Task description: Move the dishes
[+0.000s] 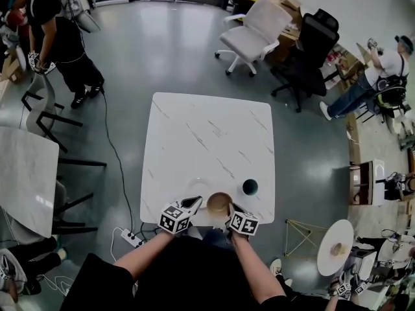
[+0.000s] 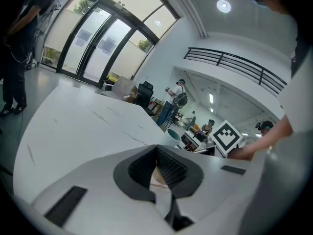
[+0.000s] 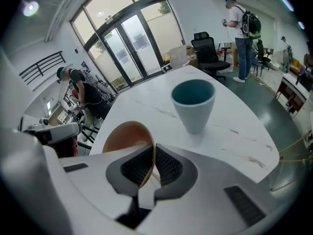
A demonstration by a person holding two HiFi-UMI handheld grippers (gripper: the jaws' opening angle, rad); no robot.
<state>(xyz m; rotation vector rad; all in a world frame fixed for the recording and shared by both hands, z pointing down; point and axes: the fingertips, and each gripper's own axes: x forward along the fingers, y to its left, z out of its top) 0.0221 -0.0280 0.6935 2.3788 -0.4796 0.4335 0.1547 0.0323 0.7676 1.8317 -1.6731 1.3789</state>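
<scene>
A brown bowl (image 1: 219, 203) is tilted up near the front edge of the white marble table (image 1: 201, 135). My right gripper (image 1: 232, 214) is shut on the bowl's rim; in the right gripper view the bowl (image 3: 122, 133) stands on edge between the pads of the gripper (image 3: 153, 151). A teal cup (image 1: 249, 187) stands upright just right of the bowl, and the right gripper view shows this cup (image 3: 193, 102) ahead. A pale white dish (image 1: 198, 187) lies left of the bowl. My left gripper (image 1: 192, 204) sits beside that dish, its tips (image 2: 156, 151) touching.
Two office chairs (image 1: 259, 28) stand beyond the table's far right corner. Another marble table (image 1: 26, 173) and a chair are at the left. A power strip (image 1: 131, 238) and cable lie on the floor front left. A small round table (image 1: 336, 246) stands front right. People stand around the room.
</scene>
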